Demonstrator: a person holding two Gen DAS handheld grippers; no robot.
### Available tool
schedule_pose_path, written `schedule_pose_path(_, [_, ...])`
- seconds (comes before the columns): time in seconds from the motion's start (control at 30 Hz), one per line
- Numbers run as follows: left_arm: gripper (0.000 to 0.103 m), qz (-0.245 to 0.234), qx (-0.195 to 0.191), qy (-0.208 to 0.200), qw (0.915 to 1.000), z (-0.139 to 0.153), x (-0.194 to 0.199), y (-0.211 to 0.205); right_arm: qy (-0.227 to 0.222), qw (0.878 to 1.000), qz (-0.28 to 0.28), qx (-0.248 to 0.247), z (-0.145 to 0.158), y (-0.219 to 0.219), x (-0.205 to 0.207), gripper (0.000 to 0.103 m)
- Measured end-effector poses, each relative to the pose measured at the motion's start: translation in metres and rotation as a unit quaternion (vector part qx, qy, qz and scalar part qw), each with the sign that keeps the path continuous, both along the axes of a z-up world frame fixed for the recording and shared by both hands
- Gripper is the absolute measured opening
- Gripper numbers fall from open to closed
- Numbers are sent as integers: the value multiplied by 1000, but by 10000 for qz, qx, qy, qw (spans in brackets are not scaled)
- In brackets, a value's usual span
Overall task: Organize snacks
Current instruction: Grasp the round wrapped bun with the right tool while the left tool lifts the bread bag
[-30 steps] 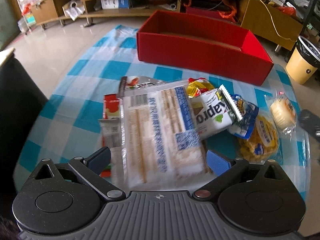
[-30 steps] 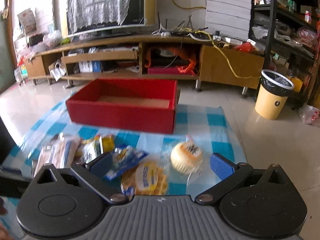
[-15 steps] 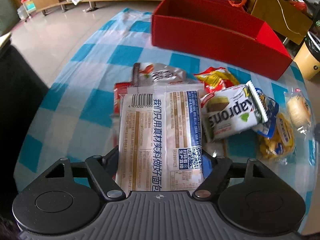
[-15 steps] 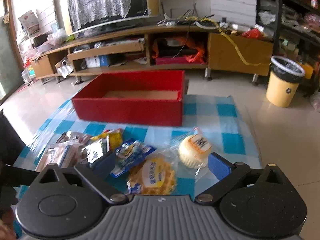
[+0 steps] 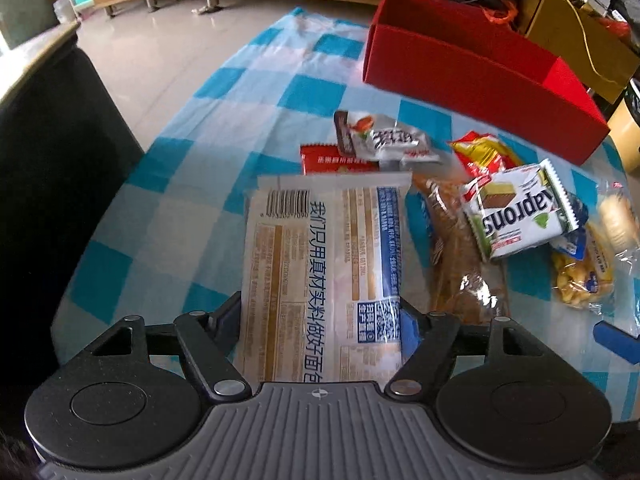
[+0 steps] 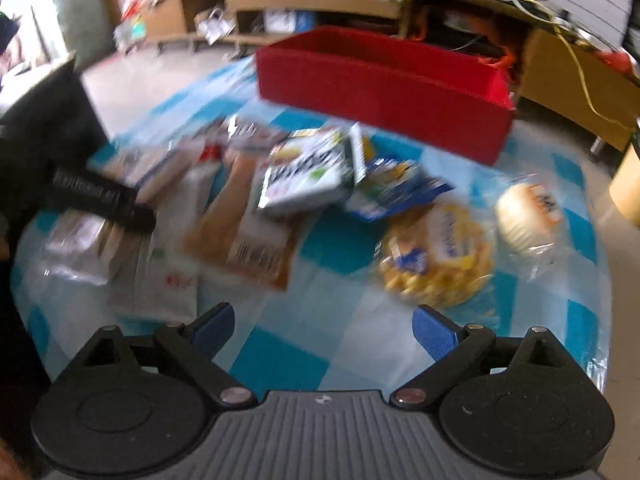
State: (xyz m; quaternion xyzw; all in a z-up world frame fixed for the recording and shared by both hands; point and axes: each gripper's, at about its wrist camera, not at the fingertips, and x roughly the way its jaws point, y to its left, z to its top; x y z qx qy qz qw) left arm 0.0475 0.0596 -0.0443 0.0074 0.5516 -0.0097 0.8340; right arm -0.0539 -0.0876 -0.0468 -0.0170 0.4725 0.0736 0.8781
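My left gripper (image 5: 320, 320) is shut on a long white bread packet (image 5: 324, 264) with blue print and holds it above the checked cloth. Beyond it lie a brown bread loaf (image 5: 464, 264), a white-green wafer pack (image 5: 516, 216), a yellow-red packet (image 5: 484, 152), a red packet (image 5: 336, 162) and a white-brown packet (image 5: 384, 138). The red box (image 5: 480, 80) stands at the far right. My right gripper (image 6: 324, 326) is open and empty above the cloth, near the waffle bag (image 6: 436, 264) and the round bun (image 6: 528, 216). The right wrist view is blurred.
The blue-white checked cloth (image 5: 200, 184) covers the table. A dark chair (image 5: 48, 160) stands at the left. A wooden TV stand (image 6: 360, 0) runs along the back. A yellow bin (image 6: 628, 184) stands at the right. My left gripper shows in the right wrist view (image 6: 100, 200).
My left gripper has closed on the white bread packet and lifted it off the pile, uncovering the brown loaf. My right gripper has swung left and lower over the snacks.
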Motion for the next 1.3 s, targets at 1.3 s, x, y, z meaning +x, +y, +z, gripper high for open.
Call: schedule_pose_path(1.3, [78,42,-576,256,9980,-12,9,1,394,9893,-1309,-505,-17,-147,113,95])
